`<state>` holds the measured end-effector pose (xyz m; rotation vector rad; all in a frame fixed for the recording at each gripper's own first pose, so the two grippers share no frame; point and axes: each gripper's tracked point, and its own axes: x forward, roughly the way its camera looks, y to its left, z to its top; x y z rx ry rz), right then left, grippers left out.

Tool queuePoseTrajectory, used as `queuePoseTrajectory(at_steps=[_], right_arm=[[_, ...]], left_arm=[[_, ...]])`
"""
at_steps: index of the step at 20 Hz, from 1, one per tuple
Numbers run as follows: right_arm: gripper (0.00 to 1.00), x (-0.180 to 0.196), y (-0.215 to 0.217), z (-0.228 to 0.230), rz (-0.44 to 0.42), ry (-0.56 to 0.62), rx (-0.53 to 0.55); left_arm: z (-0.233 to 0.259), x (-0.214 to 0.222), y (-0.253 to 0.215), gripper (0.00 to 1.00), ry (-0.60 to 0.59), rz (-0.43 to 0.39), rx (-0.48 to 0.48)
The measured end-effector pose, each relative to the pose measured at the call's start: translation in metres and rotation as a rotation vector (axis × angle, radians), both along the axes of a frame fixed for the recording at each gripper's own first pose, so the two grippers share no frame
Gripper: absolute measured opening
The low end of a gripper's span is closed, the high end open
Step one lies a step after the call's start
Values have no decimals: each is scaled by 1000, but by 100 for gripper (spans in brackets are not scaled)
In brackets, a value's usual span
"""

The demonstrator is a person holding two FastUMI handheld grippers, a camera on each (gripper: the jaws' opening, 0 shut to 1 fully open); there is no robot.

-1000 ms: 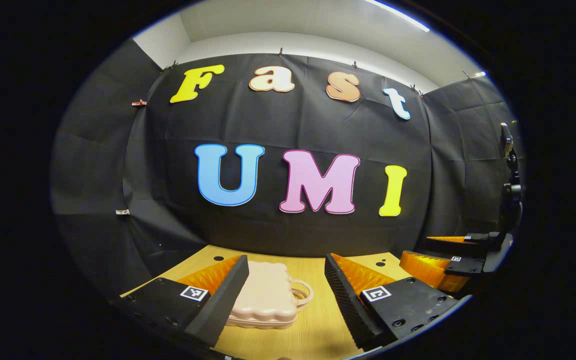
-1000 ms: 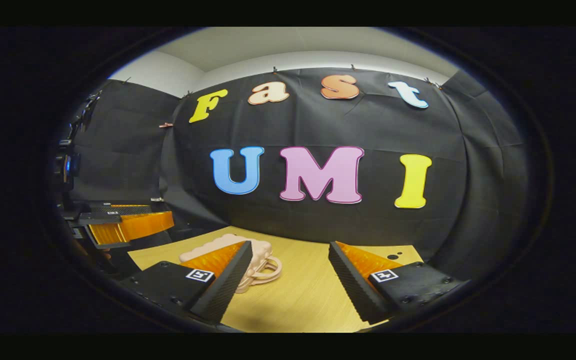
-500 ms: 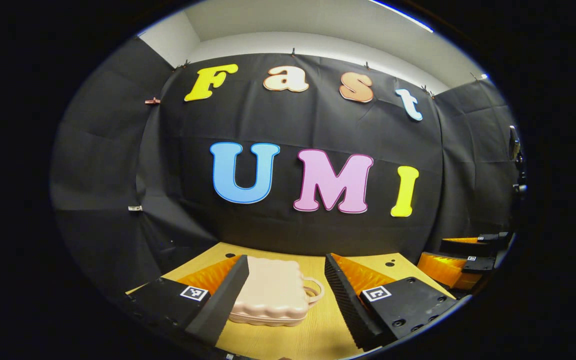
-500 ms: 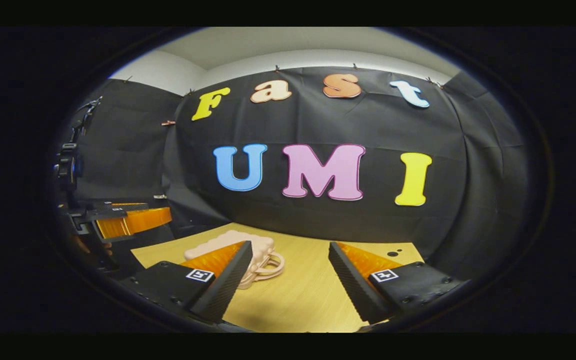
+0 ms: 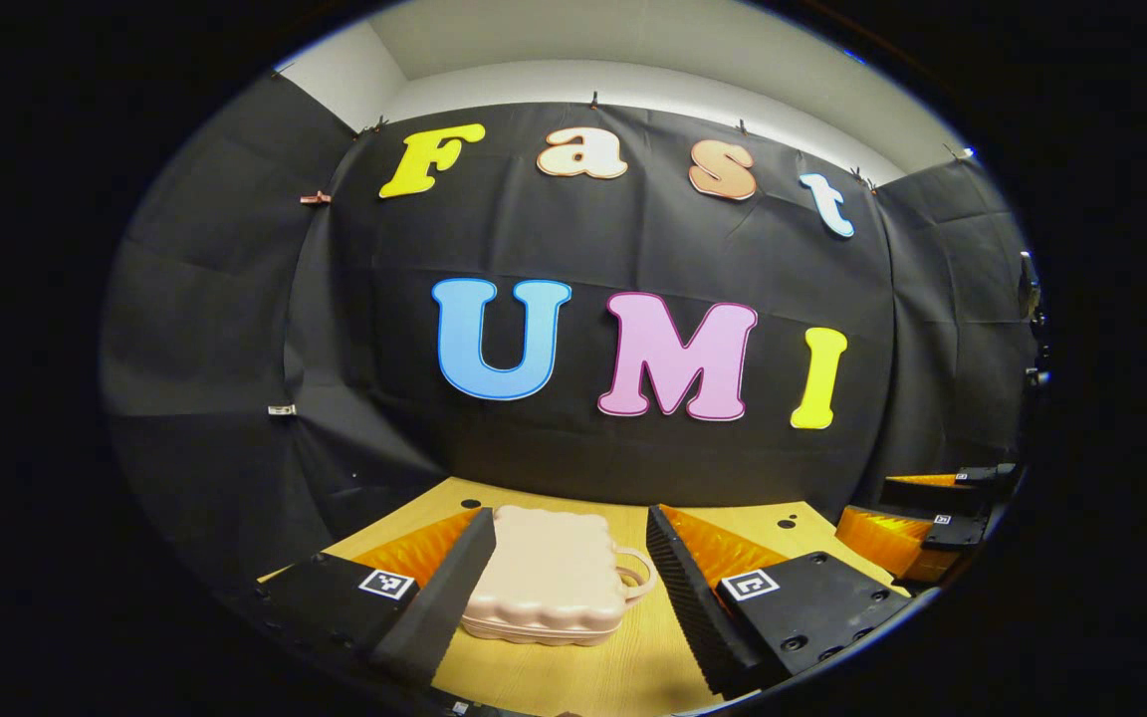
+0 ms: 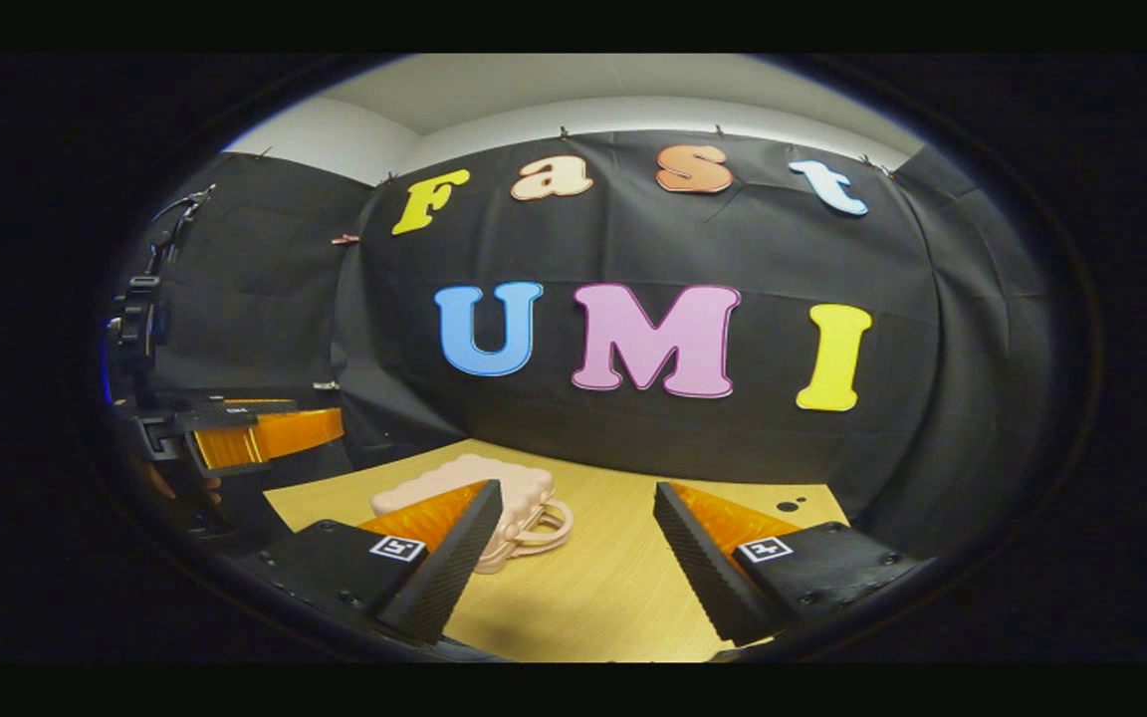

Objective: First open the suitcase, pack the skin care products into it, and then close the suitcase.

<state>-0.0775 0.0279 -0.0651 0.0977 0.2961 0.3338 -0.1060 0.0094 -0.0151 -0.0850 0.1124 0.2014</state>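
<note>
- Left claw is spread wide, nothing pinched between its fingers, hanging just above the wooden tabletop.
- In the left gripper view the pink suitcase sits flat on the tabletop right in the gap between the two fingers, a bit closer to the left one, which covers its left edge. Doesn't look like either finger is touching it, though with that edge hidden I can't be totally sure.
- The suitcase is shut, lid down, with a bumpy scalloped outline. Its loop handle pokes out the right side toward the right finger.
- Right claw is also spread wide with nothing in it, over bare tabletop.
- From the right gripper view the suitcase is off to the left, partly hidden behind that claw's left finger, with the handle sticking out into the gap.
- You can spot each claw from the other one's camera too: the right claw is way off at the right edge of the left gripper view, and the left claw is at the left edge of the right gripper view, raised above the tabletop's near-left corner.
- A couple of small dark holes dot the far part of the tabletop near the black cloth wall.
</note>
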Motion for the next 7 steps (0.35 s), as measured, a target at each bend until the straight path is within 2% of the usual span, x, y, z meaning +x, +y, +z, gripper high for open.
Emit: queuePoseTrajectory(at_steps=[7], right_arm=[[97,6,-4,-3,-7,18,14]], left_arm=[[2,5,-12,96,9,-18,28]])
